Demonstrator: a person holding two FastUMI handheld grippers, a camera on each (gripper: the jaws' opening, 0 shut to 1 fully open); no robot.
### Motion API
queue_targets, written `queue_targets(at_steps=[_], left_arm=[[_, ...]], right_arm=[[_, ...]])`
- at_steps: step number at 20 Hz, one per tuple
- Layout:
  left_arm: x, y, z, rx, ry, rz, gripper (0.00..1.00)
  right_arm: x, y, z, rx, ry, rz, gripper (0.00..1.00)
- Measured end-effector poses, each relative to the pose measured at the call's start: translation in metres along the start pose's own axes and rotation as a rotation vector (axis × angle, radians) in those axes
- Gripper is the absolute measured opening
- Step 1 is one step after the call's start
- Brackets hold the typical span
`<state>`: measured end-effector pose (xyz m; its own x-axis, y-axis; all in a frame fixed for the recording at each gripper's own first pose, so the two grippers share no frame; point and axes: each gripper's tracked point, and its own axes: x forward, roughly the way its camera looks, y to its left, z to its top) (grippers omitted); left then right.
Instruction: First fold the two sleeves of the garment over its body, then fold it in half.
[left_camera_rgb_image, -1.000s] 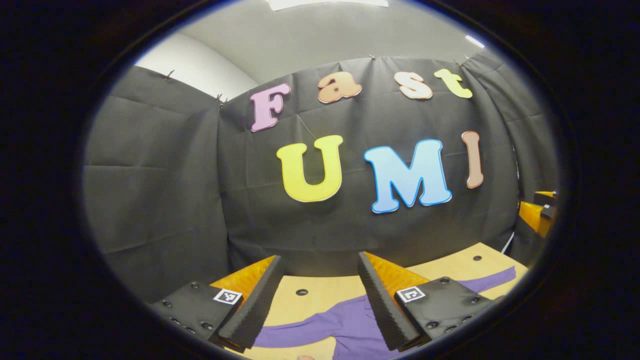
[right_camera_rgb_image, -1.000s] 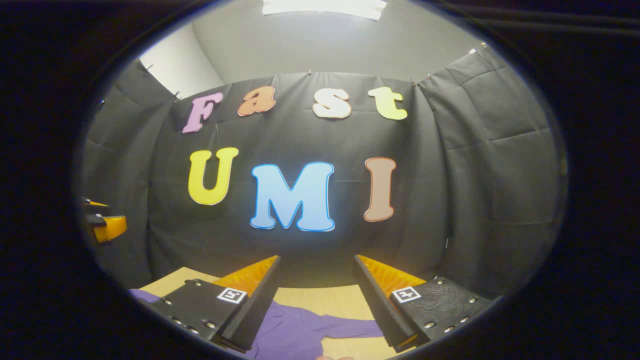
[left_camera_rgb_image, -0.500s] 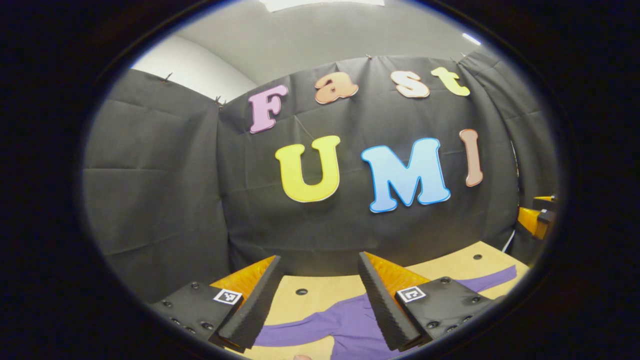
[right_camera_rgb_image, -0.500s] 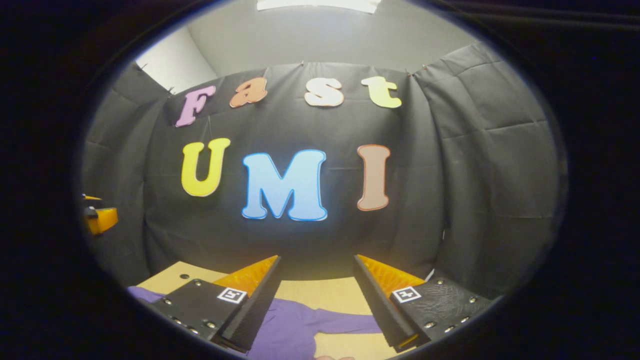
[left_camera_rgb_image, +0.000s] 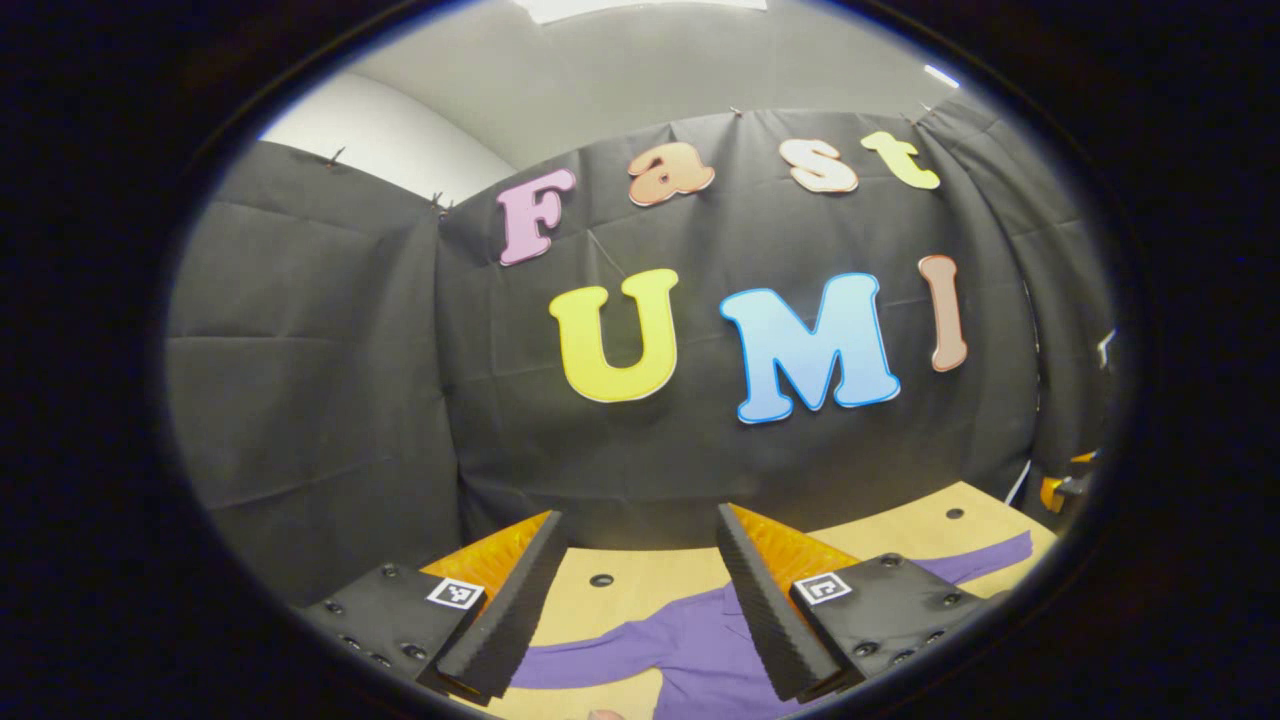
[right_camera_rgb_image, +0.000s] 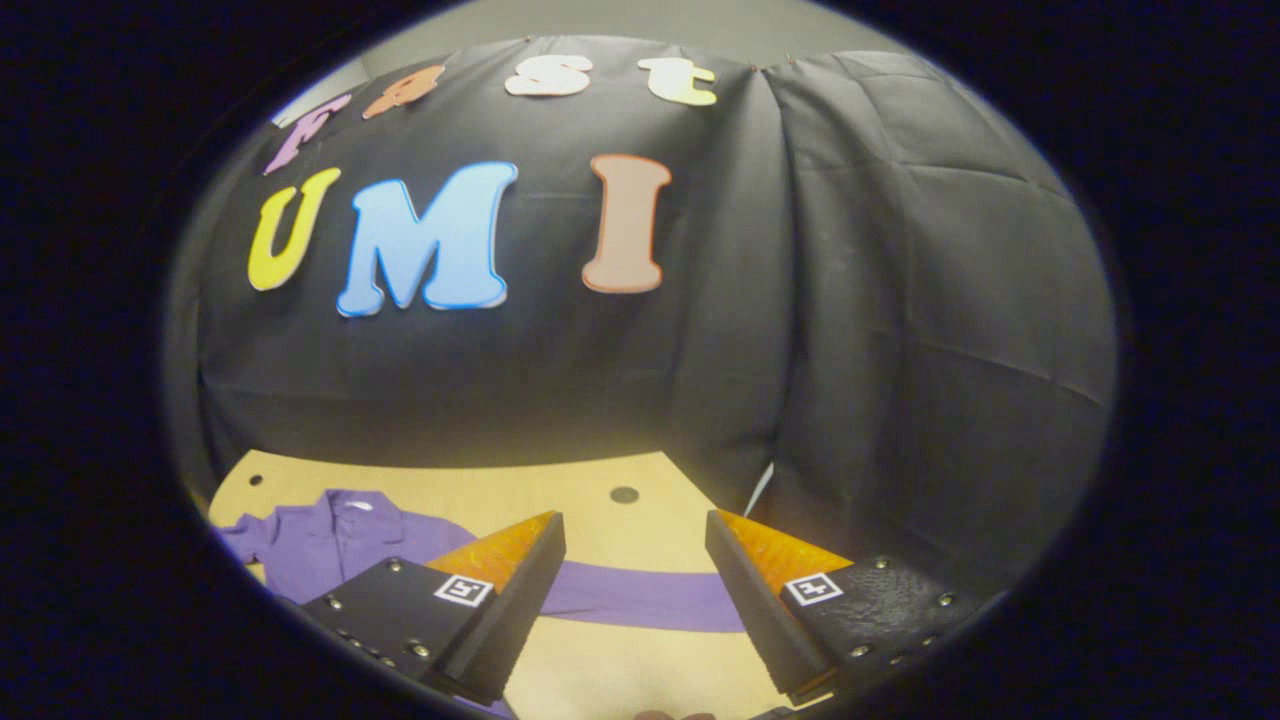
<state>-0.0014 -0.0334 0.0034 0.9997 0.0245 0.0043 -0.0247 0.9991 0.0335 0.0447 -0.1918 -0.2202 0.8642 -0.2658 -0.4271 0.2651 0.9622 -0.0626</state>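
**Both tongs poised above an unfolded purple shirt**

Left gripper view: the left tongs (left_camera_rgb_image: 635, 590) are spread wide with nothing between them, held above the wooden bench (left_camera_rgb_image: 640, 585) and aimed mostly at the booth wall. Below them the purple shirt (left_camera_rgb_image: 690, 650) lies flat, one long sleeve (left_camera_rgb_image: 580, 665) stretched out sideways and the other sleeve (left_camera_rgb_image: 985, 558) reaching toward the far edge. Neither sleeve is folded in, so the first fold is not yet begun. A bit of the other tool (left_camera_rgb_image: 1062, 490) shows at the far right.

Right gripper view: the right tongs (right_camera_rgb_image: 635, 585) are likewise spread and empty, tipped down toward the bench (right_camera_rgb_image: 600, 480). The long sleeve (right_camera_rgb_image: 640, 598) runs straight across between the two fingers, which probably makes it the intended first pickup. The shirt's collared body (right_camera_rgb_image: 335, 540) lies flat to the left.
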Motion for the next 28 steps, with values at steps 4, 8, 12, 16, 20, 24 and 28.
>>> queue_targets(at_steps=[4,8,12,16,20,24,28], left_arm=[[-0.002,0.004,-0.011,0.003,0.035,0.037,0.96],[-0.006,0.011,-0.020,0.001,0.067,0.089,0.96],[-0.008,0.010,-0.025,0.002,0.086,0.127,0.96],[-0.011,0.011,-0.026,0.005,0.097,0.164,0.96],[-0.015,0.012,-0.032,-0.006,0.118,0.195,0.96],[-0.017,0.013,-0.038,-0.014,0.131,0.222,0.96],[-0.014,0.009,-0.043,-0.026,0.138,0.225,0.96]], right_arm=[[0.043,-0.040,-0.062,0.030,0.149,-0.045,0.91],[0.081,-0.053,-0.103,0.014,0.281,-0.070,0.90],[0.103,-0.073,-0.146,0.025,0.396,-0.072,0.91],[0.124,-0.080,-0.182,0.036,0.490,-0.070,0.91],[0.123,-0.075,-0.200,0.034,0.561,-0.051,0.91],[0.122,-0.074,-0.210,0.061,0.575,-0.047,0.94],[0.120,-0.068,-0.211,0.084,0.572,-0.028,0.93]])
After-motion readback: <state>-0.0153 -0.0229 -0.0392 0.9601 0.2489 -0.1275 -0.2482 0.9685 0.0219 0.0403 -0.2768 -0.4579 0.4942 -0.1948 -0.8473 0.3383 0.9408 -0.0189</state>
